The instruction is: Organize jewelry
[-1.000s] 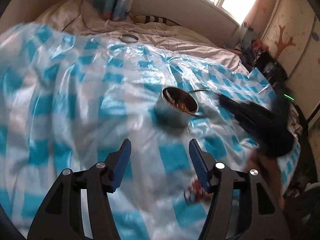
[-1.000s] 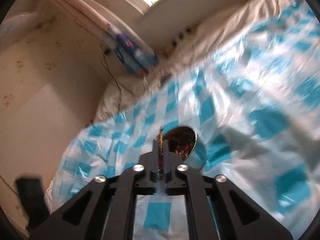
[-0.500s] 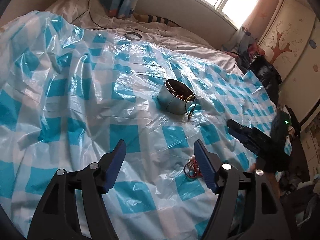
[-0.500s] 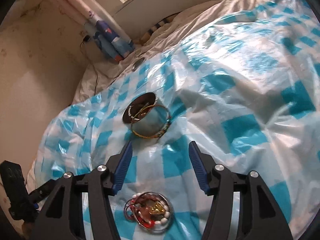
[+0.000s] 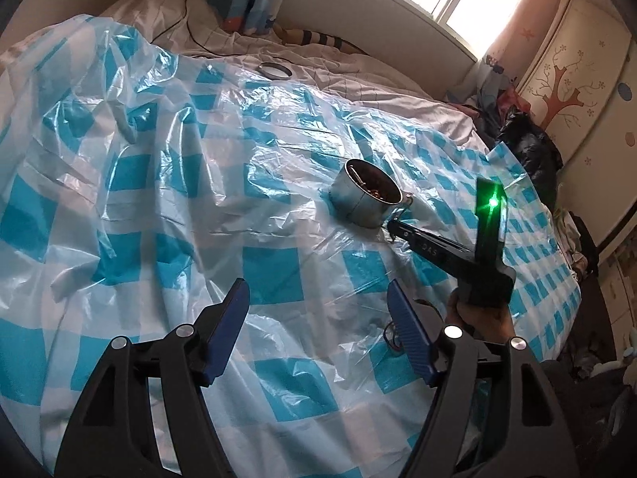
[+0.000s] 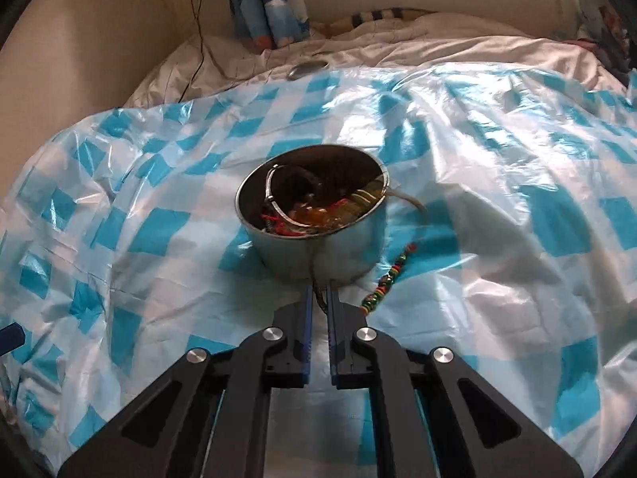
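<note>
right gripper (image 6: 317, 303): jaws nearly pressed together, pinching a thin dark cord just in front of the tin. Can't tell 100% if the cord is clamped or just sitting in the slit, but looks pinched imo.

cord: runs from the jaw tips up the tin's front wall, seems to go over the rim into the pile inside. Probs part of the same piece as the beads, can't confirm.

bead strand (image 6: 388, 277): colourful beads (red/yellow/green), lying on the plastic sheet just right of the tips, trailing toward the base of the tin. Outside the tin, so that's the bit w/ work left on it.

tin (image 6: 318, 247): round metal one, upright on the sheet, already has bangles + red thread stuff in it. Tips are v close to its wall.

left gripper (image 5: 318, 306): jaws spread wide, holding nothing, hanging over the sheet well back from the tin.

other jewelry (image 5: 392, 336): small reddish tangle on the sheet near the left gripper's right finger, half hidden.

sheet (image 5: 159, 199): blue check plastic over a soft bed, crinkly, so the tin prob tips easy.

how to do it well: lift straight up till the beads clear the rim, then go over the opening and let go. Don't drag sideways, cord is against the wall & could pull the tin over. Left one could steady the tin if it wobbles.
</note>
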A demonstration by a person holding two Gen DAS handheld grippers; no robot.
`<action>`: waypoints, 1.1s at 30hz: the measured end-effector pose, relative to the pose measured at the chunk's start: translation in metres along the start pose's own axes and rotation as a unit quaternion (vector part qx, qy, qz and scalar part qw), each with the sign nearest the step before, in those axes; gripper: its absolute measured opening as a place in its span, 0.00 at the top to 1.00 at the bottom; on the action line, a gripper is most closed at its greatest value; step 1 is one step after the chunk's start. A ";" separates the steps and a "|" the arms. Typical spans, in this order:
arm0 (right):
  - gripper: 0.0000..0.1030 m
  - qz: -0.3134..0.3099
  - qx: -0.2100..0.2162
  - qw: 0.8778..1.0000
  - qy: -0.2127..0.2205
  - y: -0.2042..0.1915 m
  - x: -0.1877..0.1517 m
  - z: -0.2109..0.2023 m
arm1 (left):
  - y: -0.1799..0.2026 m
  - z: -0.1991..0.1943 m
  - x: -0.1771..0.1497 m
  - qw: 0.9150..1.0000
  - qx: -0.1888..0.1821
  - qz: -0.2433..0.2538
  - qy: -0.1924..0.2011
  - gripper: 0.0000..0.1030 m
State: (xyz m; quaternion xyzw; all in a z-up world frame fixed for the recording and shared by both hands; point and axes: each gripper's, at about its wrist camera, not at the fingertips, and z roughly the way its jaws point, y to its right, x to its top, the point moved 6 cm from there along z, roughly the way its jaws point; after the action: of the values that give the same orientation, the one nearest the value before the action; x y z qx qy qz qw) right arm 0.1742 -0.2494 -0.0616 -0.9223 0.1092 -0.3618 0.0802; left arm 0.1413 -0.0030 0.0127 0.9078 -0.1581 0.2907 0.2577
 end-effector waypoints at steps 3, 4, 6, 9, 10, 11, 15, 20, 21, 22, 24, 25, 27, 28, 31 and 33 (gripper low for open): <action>0.97 0.009 0.009 0.999 0.041 0.003 0.010 -0.030 | 0.006 0.001 0.000 1.000 -0.003 0.006 -0.001 0.34; 0.97 0.010 0.015 0.998 0.063 0.003 0.017 -0.043 | 0.009 0.001 -0.001 1.000 -0.003 0.009 -0.001 0.34; 0.97 0.005 0.016 0.997 0.082 0.002 0.028 -0.057 | 0.011 0.001 -0.001 1.000 -0.003 0.011 -0.001 0.34; 0.97 -0.027 0.009 0.996 0.087 -0.013 0.050 -0.058 | 0.010 0.002 -0.002 1.000 -0.002 0.009 -0.002 0.34; 0.97 -0.036 0.009 0.996 0.084 -0.018 0.057 -0.055 | 0.010 0.002 -0.001 1.000 -0.002 0.008 -0.002 0.34; 0.97 -0.052 0.004 0.995 0.082 -0.026 0.067 -0.050 | 0.009 0.003 -0.001 1.000 -0.002 0.007 -0.002 0.34; 0.97 -0.076 -0.003 0.995 0.064 -0.044 0.090 -0.024 | 0.009 0.004 0.000 1.000 -0.003 0.006 -0.002 0.33; 0.72 -0.042 0.014 0.999 0.030 -0.031 0.082 -0.018 | 0.007 0.005 0.000 1.000 -0.004 0.007 -0.005 0.33; 0.52 -0.037 0.005 0.999 0.038 -0.020 0.073 -0.026 | 0.007 0.003 0.001 1.000 -0.005 0.006 -0.004 0.33; 0.23 -0.036 -0.003 0.998 0.047 -0.013 0.068 -0.031 | 0.007 0.002 0.001 1.000 -0.006 0.005 -0.002 0.33; 0.19 -0.053 -0.023 0.997 0.044 0.005 0.046 -0.034 | 0.009 -0.002 0.001 1.000 -0.011 0.006 0.001 0.32; 0.19 -0.057 -0.019 0.998 0.033 0.010 0.038 -0.031 | 0.009 -0.003 0.001 1.000 -0.011 0.008 0.002 0.31; 0.18 -0.065 -0.011 0.998 0.007 0.020 0.024 -0.020 | 0.011 -0.002 0.000 1.000 -0.008 0.012 0.001 0.31; 0.18 -0.066 -0.007 0.998 0.002 0.022 0.022 -0.016 | 0.011 -0.001 -0.001 1.000 -0.007 0.012 0.000 0.31; 0.09 -0.066 0.003 0.998 -0.010 0.022 0.026 0.003 | 0.012 0.005 -0.003 1.000 -0.002 0.012 -0.007 0.30; 0.09 -0.075 0.015 0.997 -0.026 0.017 0.026 0.014 | 0.012 0.009 -0.003 1.000 -0.001 0.014 -0.012 0.30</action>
State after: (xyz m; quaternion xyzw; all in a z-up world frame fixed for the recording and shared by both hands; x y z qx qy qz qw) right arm 0.2001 -0.2719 -0.0589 -0.9358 0.0322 -0.3441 0.0694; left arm 0.1376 -0.0176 0.0087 0.9088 -0.1738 0.2830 0.2526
